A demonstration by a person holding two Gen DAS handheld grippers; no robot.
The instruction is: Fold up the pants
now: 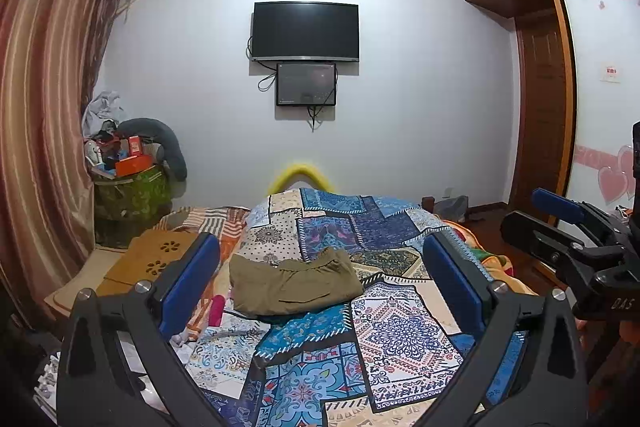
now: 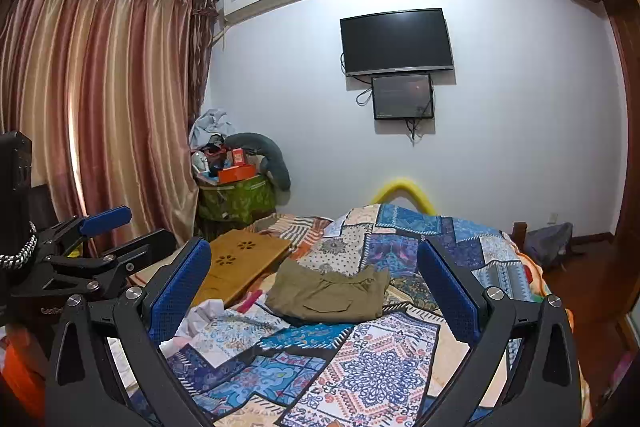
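Brown-green pants point(image 1: 294, 287) folded into a small bundle on a bed cover point(image 1: 384, 327) with lots of patterns. Left gripper point(image 1: 320, 283) up above, blue fingers point(image 1: 188, 287) wide apart, nothing held. Right gripper point(image 1: 532, 215) off to the side, also wide apart. Black TV point(image 1: 305, 31) on the far wall. Striped curtain point(image 1: 44, 107) on the left.

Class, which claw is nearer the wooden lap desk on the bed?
Left. The left claw hangs just right of the desk; the right claw sits farther right.
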